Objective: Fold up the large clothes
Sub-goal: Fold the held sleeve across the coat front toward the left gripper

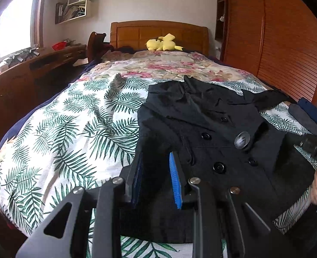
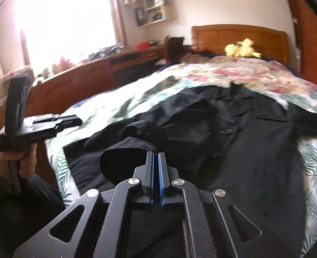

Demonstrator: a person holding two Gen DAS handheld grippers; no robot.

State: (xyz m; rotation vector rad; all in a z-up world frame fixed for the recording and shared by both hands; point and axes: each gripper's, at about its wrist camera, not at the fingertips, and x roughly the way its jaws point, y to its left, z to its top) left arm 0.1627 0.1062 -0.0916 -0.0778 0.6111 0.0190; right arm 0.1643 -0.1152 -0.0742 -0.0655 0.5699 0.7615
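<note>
A black buttoned coat (image 1: 212, 118) lies spread, front up, on the leaf-print bedspread (image 1: 72, 118). My left gripper (image 1: 155, 153) hovers over the coat's lower left edge with its blue pads apart; the coat only shows through the gap below. In the right wrist view the left gripper (image 2: 77, 121), held by a hand, is off the coat's left side with no cloth in it. My right gripper (image 2: 155, 153) is shut, its pads together at a raised sleeve cuff (image 2: 117, 161) of the coat (image 2: 233, 139). The right gripper's body (image 1: 315, 148) shows at the picture's right edge.
A yellow plush toy (image 1: 163, 43) lies by the wooden headboard (image 1: 158, 32). A wooden wardrobe (image 1: 276, 43) stands right of the bed and a desk (image 1: 40, 64) under the window left. Folded dark clothes (image 1: 309, 116) sit at the bed's right edge.
</note>
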